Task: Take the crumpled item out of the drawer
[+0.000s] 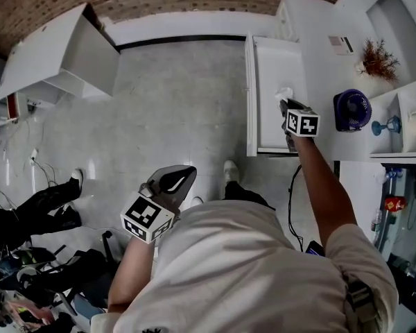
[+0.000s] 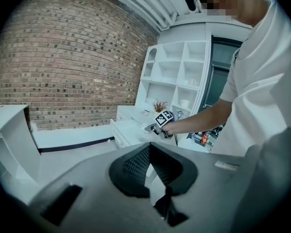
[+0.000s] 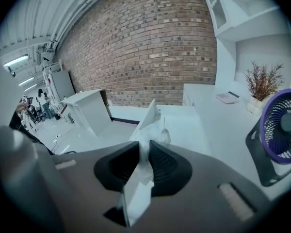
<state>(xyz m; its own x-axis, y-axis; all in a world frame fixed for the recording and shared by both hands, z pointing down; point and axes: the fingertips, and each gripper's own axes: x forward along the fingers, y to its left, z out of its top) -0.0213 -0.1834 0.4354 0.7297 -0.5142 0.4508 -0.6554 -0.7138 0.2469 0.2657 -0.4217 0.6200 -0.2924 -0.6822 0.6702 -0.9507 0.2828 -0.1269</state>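
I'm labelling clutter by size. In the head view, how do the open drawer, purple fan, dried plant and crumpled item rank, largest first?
1. open drawer, by far the largest.
2. purple fan and dried plant: they look about alike, so I won't rank them.
3. crumpled item, the smallest.

I've got the crumpled item [image 3: 146,139], a wad of thin white paper or plastic, pinched between the pads of my right claw [image 3: 145,154]. Its wrinkled top sticks out past the fingertips, and a flatter flap trails back beneath them. The drawer [image 3: 184,125] is white and pulled open, lying just below and ahead of the claw.
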